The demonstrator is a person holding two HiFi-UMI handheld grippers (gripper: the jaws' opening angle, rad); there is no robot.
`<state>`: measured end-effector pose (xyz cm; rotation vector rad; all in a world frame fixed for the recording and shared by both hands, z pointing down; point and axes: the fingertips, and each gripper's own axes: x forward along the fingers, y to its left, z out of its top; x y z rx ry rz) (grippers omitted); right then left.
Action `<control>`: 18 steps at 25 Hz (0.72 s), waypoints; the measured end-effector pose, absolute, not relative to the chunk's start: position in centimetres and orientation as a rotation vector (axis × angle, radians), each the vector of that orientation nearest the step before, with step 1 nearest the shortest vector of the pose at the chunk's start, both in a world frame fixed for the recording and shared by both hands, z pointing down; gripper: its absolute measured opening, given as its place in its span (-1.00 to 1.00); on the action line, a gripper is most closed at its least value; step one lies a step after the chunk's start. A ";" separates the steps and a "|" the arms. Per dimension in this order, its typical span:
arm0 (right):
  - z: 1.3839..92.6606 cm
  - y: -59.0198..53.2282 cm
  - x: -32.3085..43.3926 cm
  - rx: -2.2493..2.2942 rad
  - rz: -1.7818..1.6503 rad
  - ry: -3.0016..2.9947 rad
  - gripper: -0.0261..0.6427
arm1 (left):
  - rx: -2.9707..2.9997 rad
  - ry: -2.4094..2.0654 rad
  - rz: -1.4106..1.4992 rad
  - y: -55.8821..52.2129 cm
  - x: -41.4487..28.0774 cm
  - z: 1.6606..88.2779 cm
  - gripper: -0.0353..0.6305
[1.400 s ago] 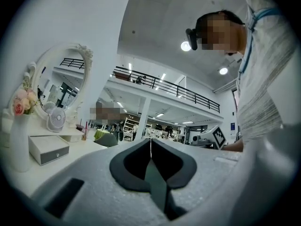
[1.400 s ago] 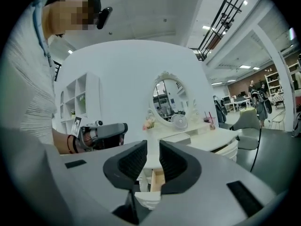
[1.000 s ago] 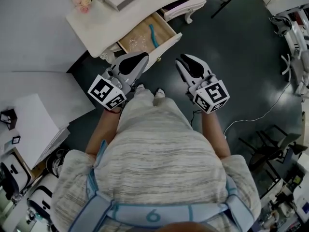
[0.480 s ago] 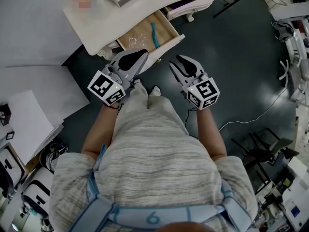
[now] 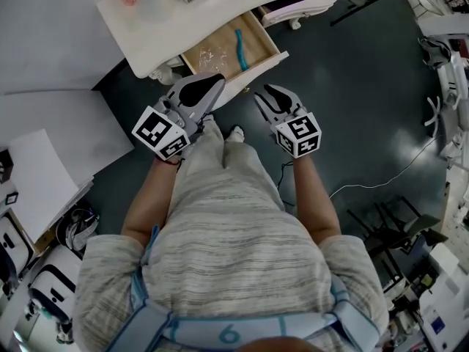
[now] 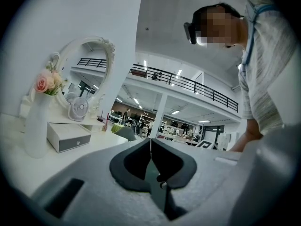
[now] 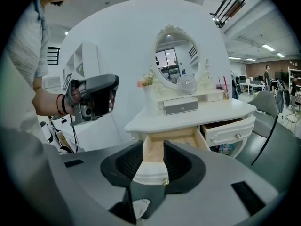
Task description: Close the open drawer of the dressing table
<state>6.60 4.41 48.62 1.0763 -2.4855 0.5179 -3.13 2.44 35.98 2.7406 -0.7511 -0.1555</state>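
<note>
Jutting past tabletop (image 5: 150,31) edge — open drawer (image 5: 253,75) — floor (image 5: 352,86) beside.

The desk (image 5: 157,20) is cut off on its far side; pale bits (image 5: 206,54) in the open drawer (image 5: 256,42) are too small to identify.

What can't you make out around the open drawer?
Drawer front's left end: head view, behind the left gripper.
Drawer front's sides: right gripper view, behind the right gripper's jaws, which have just been opening, nothing between them.
Pale bits in the drawer: head view, too small to identify.
Whole drawer: left gripper view, out of frame.
</note>
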 end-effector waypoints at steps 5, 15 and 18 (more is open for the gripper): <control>52.0 3.8 6.4 1.052 0.538 -2.423 -0.63 | 2.725 -0.754 -0.137 1.9 -3.3 37.2 -0.84; 59.1 3.5 5.9 0.996 0.596 -2.289 -0.63 | 2.695 -0.740 -0.102 1.3 -3.2 39.1 -0.84; 61.4 3.6 5.9 0.977 0.626 -2.244 -0.63 | 2.685 -0.734 -0.087 1.3 -3.4 39.7 -0.84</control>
